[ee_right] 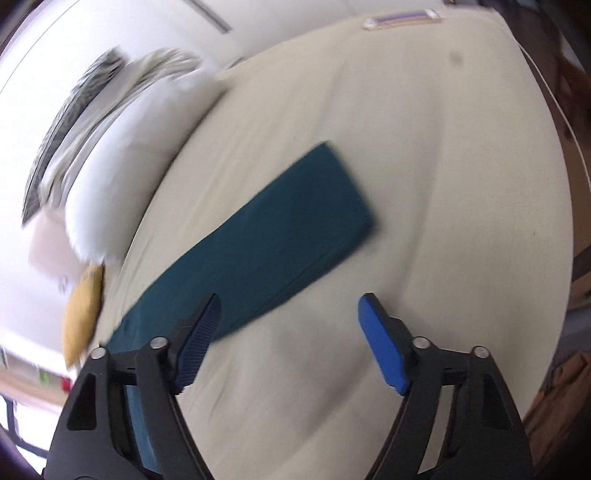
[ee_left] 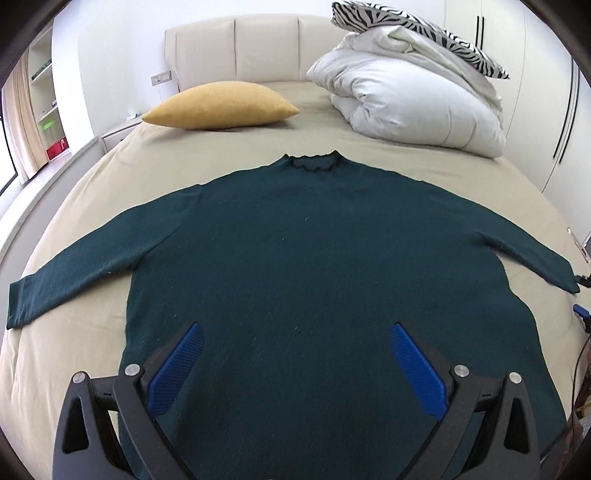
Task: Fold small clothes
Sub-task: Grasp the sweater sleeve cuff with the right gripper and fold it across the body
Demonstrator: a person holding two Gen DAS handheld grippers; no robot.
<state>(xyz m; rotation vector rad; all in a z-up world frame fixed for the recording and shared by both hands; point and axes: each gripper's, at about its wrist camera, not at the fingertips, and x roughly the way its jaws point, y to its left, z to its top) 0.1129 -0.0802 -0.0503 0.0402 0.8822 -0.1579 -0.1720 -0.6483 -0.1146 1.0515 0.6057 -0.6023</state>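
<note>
A dark green long-sleeved sweater [ee_left: 295, 266] lies flat on the beige bed [ee_left: 229, 155], collar toward the headboard, both sleeves spread out to the sides. My left gripper [ee_left: 295, 332] is open and empty, hovering over the sweater's lower body. In the blurred right wrist view, the sweater's right sleeve [ee_right: 273, 236] lies stretched across the sheet. My right gripper [ee_right: 290, 306] is open and empty just above the sheet, with its left finger over the sleeve's edge and the cuff ahead of it.
A yellow pillow [ee_left: 221, 105] lies near the headboard. A folded white duvet [ee_left: 406, 99] with a zebra-print pillow [ee_left: 417, 33] on top sits at the back right. Shelves stand at the far left; wardrobe doors at right. A small striped object [ee_right: 400, 18] lies near the bed's edge.
</note>
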